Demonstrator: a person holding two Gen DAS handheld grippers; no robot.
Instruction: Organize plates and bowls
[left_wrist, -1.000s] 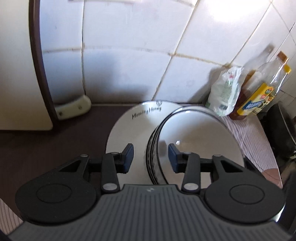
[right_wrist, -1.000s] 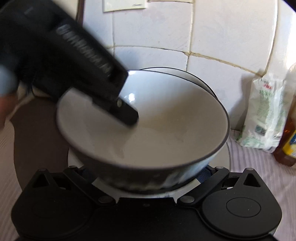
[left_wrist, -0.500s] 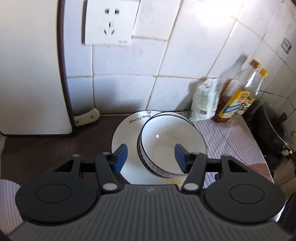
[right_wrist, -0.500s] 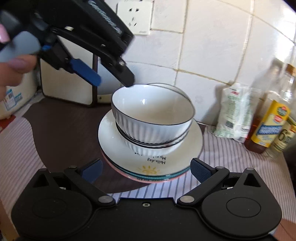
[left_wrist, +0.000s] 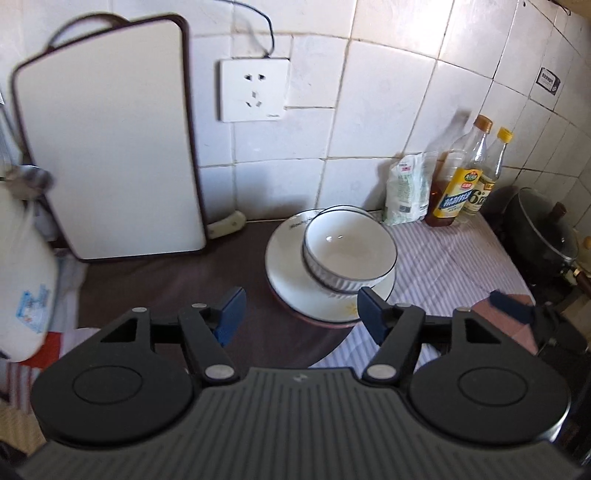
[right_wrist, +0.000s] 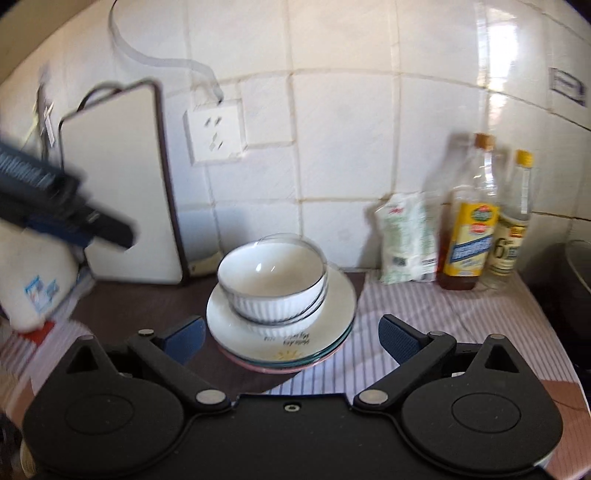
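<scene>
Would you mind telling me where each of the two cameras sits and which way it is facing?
Left wrist: rides on the left gripper, looking down at nested bowls on stacked plates; its jaws have just been opening, empty; the right gripper's tip shows.
Right wrist: on the right gripper, jaws open, facing the same stack; the left gripper blurs past.
Shared: bowls, plates, cutting board, wall socket, bottles.

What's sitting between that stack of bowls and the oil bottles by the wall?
A small white-and-green bag leans against the tiled wall between the bowls and the oil bottles. The right wrist view shows it most clearly; the left wrist view shows it too.
</scene>
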